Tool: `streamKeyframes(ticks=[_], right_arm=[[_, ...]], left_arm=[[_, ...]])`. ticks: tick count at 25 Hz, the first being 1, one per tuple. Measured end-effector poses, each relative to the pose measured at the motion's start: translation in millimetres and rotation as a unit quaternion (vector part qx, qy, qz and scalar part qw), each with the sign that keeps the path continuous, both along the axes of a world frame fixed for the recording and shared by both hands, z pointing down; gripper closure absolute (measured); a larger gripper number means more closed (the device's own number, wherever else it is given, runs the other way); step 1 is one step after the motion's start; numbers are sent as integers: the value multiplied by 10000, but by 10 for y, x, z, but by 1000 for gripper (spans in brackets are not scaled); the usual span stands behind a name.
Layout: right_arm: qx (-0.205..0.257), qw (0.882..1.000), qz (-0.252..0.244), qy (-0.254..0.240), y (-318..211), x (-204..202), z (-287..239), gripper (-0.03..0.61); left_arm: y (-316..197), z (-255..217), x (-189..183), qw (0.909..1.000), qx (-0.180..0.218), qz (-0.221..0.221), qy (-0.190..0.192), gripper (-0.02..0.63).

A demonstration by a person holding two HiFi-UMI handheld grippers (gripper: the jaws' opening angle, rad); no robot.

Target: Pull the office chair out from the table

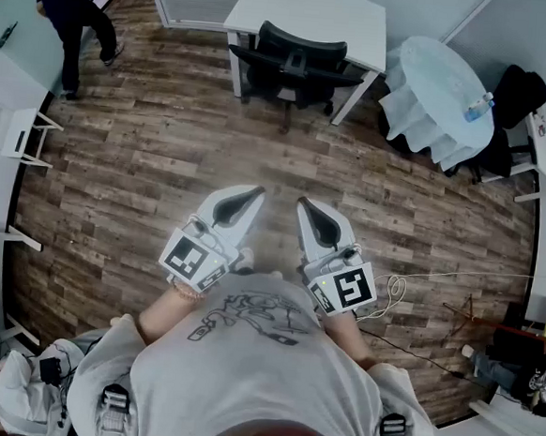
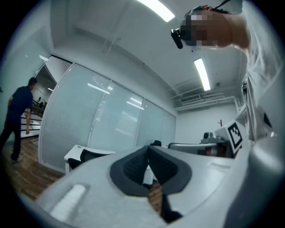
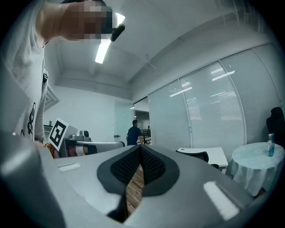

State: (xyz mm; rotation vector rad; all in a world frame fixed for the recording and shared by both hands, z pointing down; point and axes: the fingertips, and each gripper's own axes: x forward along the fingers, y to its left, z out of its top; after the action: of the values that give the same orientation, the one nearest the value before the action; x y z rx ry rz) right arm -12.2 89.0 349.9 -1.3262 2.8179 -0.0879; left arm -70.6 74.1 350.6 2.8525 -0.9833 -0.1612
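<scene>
On wood-plank floor (image 1: 155,156), black office chair (image 1: 295,59), white table (image 1: 313,13)

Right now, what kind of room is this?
Most likely an office. A white rectangular desk has a black office chair tucked in against it. Tall frosted glass partition walls divide the space, and long ceiling strip lights run overhead.

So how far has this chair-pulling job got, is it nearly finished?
Nothing looks done: the office chair sits tucked in at the white table. In hand: the left tool and right tool are shut and empty, held close to the person, with wood floor between them and the chair. Left: walk over, grip the chair, pull it out.
</scene>
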Motion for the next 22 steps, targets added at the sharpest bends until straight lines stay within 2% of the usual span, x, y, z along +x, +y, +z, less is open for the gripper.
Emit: streamKeyframes(ticks=[9,12,22], right_arm=[[-73,9997,225,2,-181,-353,127,572],[-48,9996,275,-102,-230,-393,100,572],[-102,9997,209,-2,-463,-470,187,572]], left_arm=[[-180,47,-381,9999,27,151,-52,611],[-211,81,-438,9998,-8,173,-50,611],[-464,195,-525,9998,-27,141,-131,611]])
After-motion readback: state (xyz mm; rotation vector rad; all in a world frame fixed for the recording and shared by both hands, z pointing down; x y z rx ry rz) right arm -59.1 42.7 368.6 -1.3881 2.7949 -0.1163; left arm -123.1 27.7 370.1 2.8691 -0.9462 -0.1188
